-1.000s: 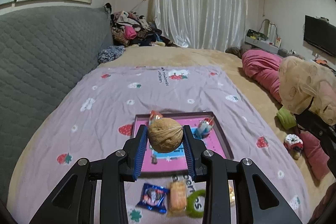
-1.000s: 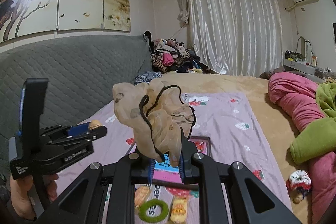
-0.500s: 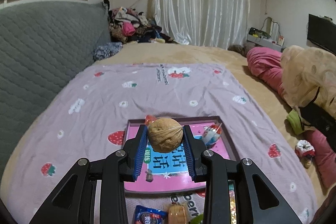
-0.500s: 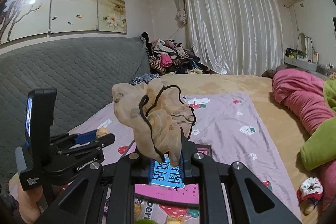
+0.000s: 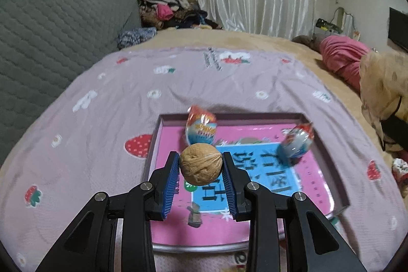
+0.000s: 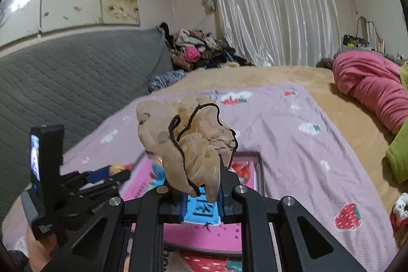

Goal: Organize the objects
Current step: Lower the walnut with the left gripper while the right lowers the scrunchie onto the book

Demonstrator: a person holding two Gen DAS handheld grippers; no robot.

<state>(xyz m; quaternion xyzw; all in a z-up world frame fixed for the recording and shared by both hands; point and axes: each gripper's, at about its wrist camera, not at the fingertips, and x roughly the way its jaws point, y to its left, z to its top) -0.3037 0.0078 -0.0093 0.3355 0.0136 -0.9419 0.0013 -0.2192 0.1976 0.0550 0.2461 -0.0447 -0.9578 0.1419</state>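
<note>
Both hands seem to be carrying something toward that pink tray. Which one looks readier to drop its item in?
Probably the left. Its gripper holds the walnut directly above the pink tray. The right gripper holds its beige scrunchie nearer the tray's front edge.

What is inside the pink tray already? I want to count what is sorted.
Two wrapped sweets lie in the pink tray. The walnut and tongs cover part of its floor.
</note>
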